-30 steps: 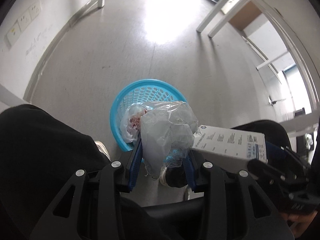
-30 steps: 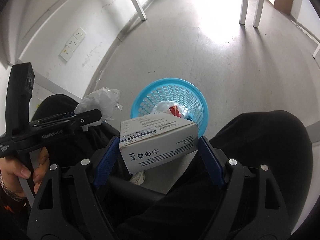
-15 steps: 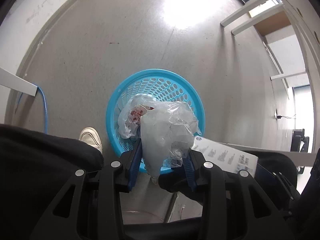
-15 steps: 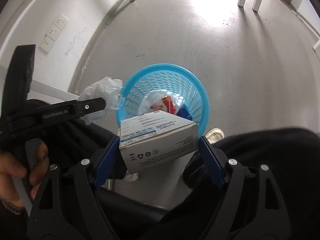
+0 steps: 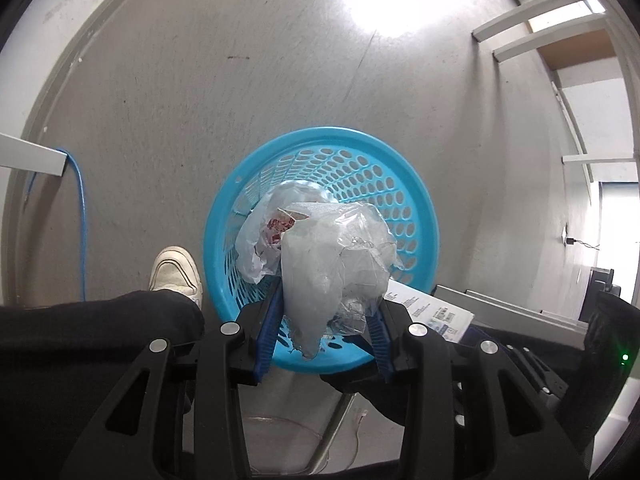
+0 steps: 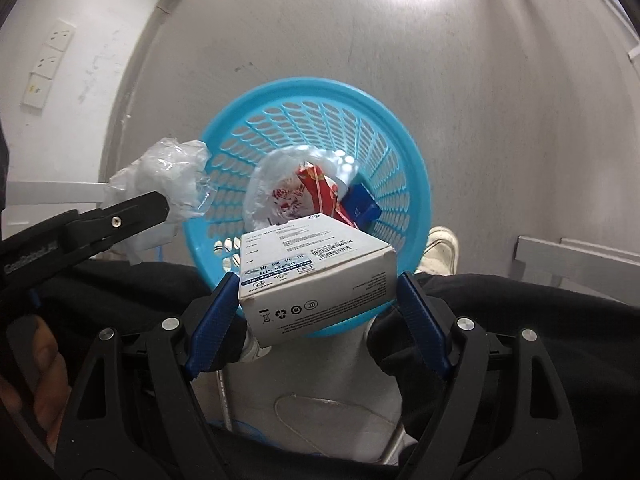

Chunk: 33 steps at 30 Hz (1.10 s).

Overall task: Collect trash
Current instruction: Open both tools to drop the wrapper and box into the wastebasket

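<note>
A blue perforated trash basket (image 5: pixel 416 200) (image 6: pixel 392 136) stands on the grey floor, with a white plastic bag (image 5: pixel 256 236) (image 6: pixel 276 192), a red packet (image 6: pixel 320 188) and a blue item (image 6: pixel 362 204) inside. My left gripper (image 5: pixel 324 316) is shut on a crumpled clear plastic bag (image 5: pixel 332 256) and holds it above the basket's near rim; the bag also shows at the left of the right wrist view (image 6: pixel 168 176). My right gripper (image 6: pixel 316 308) is shut on a white cardboard box (image 6: pixel 316 276) above the basket's near edge; the box shows in the left wrist view (image 5: pixel 432 312).
The person's black trouser legs (image 5: pixel 92 340) (image 6: pixel 520 312) and white shoes (image 5: pixel 176 272) (image 6: pixel 440 248) flank the basket. A blue cable (image 5: pixel 82 216) runs by the left wall. Wall sockets (image 6: pixel 48 68) sit at the left. White table legs (image 5: pixel 532 36) stand far right.
Both grippers have moved forward and tilted down over the basket, which now looks larger and more central. The clear bag and the box stay gripped.
</note>
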Tool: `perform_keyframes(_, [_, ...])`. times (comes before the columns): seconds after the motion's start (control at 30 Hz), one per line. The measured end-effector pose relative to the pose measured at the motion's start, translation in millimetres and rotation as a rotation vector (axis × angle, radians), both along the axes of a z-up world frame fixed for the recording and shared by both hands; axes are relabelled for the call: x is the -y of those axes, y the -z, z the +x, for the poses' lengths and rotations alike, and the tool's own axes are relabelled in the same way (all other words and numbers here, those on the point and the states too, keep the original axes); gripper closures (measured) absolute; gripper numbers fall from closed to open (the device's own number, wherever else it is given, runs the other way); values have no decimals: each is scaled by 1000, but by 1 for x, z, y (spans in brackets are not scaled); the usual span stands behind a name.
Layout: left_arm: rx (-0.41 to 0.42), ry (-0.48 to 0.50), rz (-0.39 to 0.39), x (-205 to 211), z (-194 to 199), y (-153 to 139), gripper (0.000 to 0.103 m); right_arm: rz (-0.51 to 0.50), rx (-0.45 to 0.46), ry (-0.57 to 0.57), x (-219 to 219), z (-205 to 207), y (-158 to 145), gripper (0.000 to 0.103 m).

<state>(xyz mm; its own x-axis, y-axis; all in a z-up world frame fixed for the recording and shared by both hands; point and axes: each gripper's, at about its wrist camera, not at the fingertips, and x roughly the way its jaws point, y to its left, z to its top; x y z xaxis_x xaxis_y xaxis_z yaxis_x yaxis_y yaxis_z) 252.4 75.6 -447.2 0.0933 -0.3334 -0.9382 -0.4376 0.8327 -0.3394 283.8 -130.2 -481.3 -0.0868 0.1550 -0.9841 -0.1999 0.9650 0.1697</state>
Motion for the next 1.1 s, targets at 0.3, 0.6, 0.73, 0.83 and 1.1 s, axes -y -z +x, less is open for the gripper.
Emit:
perform_keyframes(0.3, [-24,-11,-1,-2,14,20,59,-21,-65,53,2,15,38,27])
perform_keyframes(0.6, [42,-74,3,-9,15,12,30,-19,-67,31,-4,13,41,16])
perform_keyframes(0.73, [52,-63,14,-7,12,5,30,-26,-42,25,-4,10,31,16])
perform_keyframes(0.83, [67,-66,21,-7,6,-6,30,-22,-11,9,-5,3,15,16])
perform_keyframes(1.1, [113,-57,72,-10,-17,-43,29,-10,136,-47,-1,-17,-48,13])
